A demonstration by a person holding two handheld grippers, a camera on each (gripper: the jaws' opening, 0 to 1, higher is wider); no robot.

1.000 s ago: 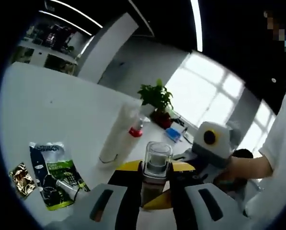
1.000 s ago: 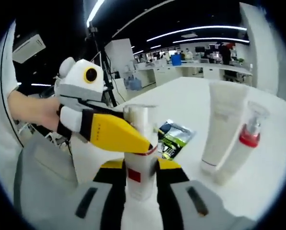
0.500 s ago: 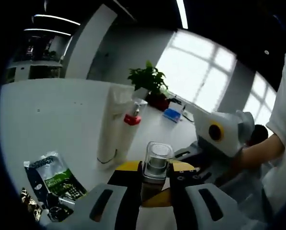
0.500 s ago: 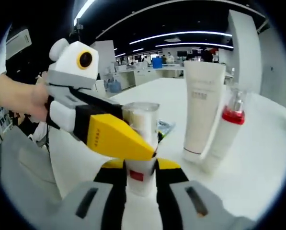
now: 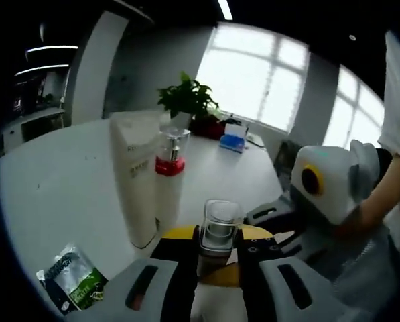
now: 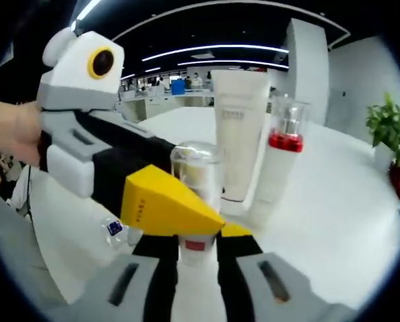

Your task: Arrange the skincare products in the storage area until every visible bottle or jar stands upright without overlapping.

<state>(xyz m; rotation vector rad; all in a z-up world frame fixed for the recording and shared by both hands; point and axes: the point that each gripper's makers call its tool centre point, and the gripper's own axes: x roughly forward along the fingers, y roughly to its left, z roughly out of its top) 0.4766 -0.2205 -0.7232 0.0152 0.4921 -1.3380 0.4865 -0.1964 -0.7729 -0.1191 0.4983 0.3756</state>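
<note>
Standing upright between both pairs of jaws, a clear-capped bottle (image 5: 218,231) is clamped by the left gripper (image 5: 216,268) and the right gripper (image 6: 194,258) at once, over the white table (image 5: 59,181). In the right gripper view the left gripper's yellow jaw is seen pressed across the bottle's body, with a red label visible lower on the bottle. A white tube (image 5: 135,174) is stood upright on its cap on the table, and a red-collared pump bottle (image 5: 169,181) is stood just beside it, touching or nearly so. A green sachet (image 5: 76,285) is laid flat near the table's edge in the left gripper view. A potted plant (image 5: 186,100) is seen at the far end.
</note>
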